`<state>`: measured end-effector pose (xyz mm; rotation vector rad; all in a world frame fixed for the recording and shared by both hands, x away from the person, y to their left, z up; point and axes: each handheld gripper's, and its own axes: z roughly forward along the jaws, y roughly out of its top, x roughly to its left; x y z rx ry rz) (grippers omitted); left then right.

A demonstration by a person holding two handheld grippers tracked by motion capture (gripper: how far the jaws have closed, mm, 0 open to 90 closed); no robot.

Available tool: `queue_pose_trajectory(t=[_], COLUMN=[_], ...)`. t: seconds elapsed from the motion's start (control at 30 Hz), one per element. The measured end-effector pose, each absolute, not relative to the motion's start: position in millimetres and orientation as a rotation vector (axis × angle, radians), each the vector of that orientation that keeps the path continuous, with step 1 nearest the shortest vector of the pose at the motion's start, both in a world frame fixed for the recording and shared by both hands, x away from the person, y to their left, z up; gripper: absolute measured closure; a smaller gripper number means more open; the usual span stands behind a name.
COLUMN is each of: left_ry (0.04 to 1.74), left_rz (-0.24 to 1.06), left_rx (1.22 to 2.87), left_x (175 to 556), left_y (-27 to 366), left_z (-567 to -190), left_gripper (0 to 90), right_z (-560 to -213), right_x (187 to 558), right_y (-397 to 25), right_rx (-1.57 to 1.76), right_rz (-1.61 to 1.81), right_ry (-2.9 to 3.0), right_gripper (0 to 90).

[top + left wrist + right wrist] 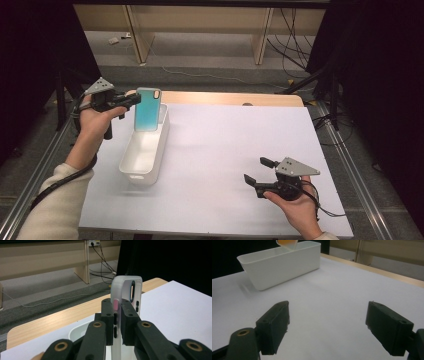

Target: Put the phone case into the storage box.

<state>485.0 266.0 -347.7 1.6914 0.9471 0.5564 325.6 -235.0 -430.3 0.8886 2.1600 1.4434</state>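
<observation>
At ten o'clock, left gripper clamps phone case by its side edge, upright over white bin. Likely light, flexible, slick; grip the edge firmly. Right gripper spread, idle.

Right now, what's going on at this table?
A person's left gripper is shut on the edge of a teal phone case, holding it upright over the far end of a white bin. The right gripper is open and holds nothing, low over the white table, apart from the bin.
</observation>
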Motion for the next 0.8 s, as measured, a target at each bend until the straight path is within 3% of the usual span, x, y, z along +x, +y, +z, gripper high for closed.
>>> queue_pose_trajectory(t=[0.8], left_ry=[0.944], left_rz=[0.568], left_rx=[1.715], left_x=[499.5], left_y=[262.1], left_z=[-350.4], left_gripper=[82.3], right_z=[-432.0], right_x=[326.7], right_y=[-234.4], right_rx=[0.887], right_rz=[1.462], right_ry=[2.146], right_gripper=[20.5])
